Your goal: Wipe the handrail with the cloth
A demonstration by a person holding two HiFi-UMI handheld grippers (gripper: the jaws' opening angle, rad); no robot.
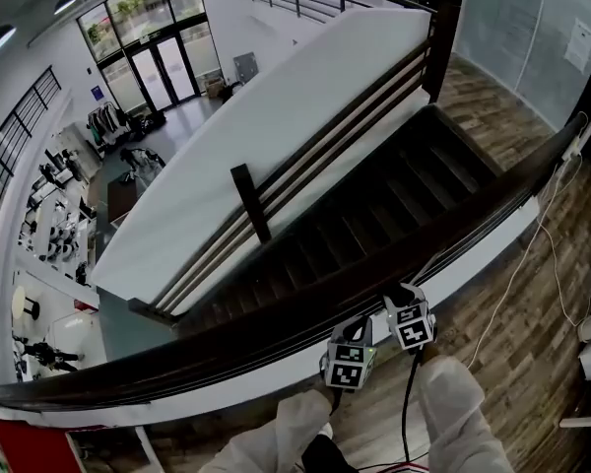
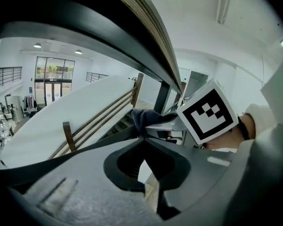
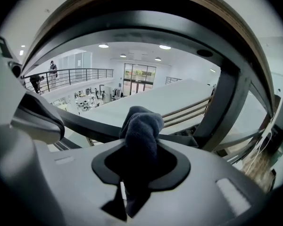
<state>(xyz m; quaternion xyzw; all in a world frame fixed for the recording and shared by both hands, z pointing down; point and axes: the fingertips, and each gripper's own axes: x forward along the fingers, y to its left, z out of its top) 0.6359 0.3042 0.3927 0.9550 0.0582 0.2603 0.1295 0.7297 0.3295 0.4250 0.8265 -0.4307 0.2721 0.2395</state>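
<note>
The dark wooden handrail (image 1: 227, 348) runs from the lower left to the upper right above the stairwell. Both grippers sit at its near side: my left gripper (image 1: 350, 363) and, just right of it, my right gripper (image 1: 409, 323). In the right gripper view my right gripper (image 3: 132, 145) is shut on a dark blue cloth (image 3: 141, 126), which bunches up above the jaws. In the left gripper view my left gripper (image 2: 144, 137) is shut with nothing between its jaws. The cloth (image 2: 144, 117) shows just beyond them, beside the right gripper's marker cube (image 2: 207, 112).
Past the handrail a dark staircase (image 1: 394, 205) drops away, flanked by a slatted side rail with a post (image 1: 249, 202) and a white sloped wall (image 1: 276, 106). Wooden floor with a white cable (image 1: 532, 254) lies to the right. A hall with furniture lies far below at the left.
</note>
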